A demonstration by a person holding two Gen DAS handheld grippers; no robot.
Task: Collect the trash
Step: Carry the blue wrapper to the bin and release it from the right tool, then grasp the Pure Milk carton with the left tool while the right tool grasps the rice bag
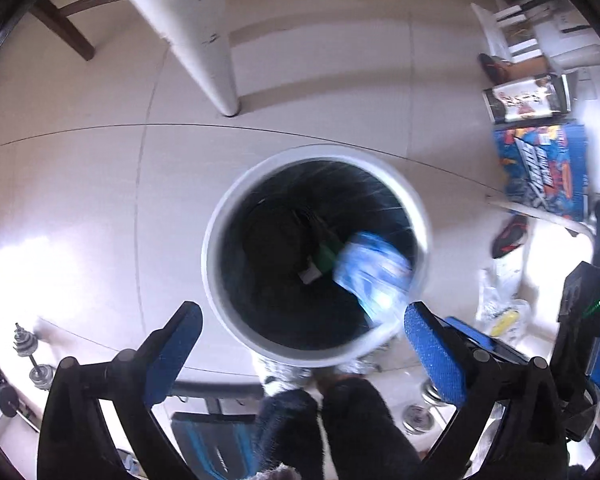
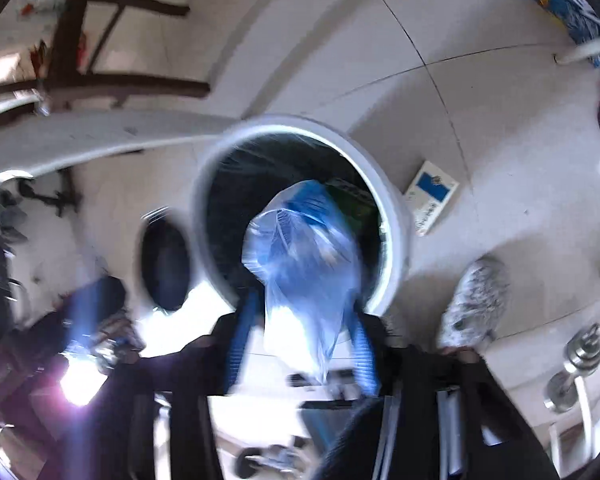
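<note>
A white round bin (image 1: 315, 350) with a black liner stands on the tiled floor; it also shows in the right wrist view (image 2: 396, 216). My left gripper (image 1: 302, 326) is open and empty just above the bin's near rim. A crumpled blue-and-white plastic bag (image 1: 374, 272) hangs over the bin's right side. In the right wrist view the bag (image 2: 304, 264) sits between my right gripper's blue fingers (image 2: 240, 344), with its tail down between them; the right gripper (image 2: 300, 348) looks shut on it, though the view is blurred. Green and white scraps (image 1: 320, 264) lie inside the bin.
A white table leg (image 1: 204, 40) stands behind the bin. A blue-and-white pack (image 2: 430, 202) lies on the floor beside the bin. A blue box (image 1: 540, 164), clear plastic bags (image 1: 500, 300), dumbbell weights (image 1: 28, 356) and a wooden chair (image 2: 112, 40) surround the area. My slippered feet (image 2: 476, 304) are close to the bin.
</note>
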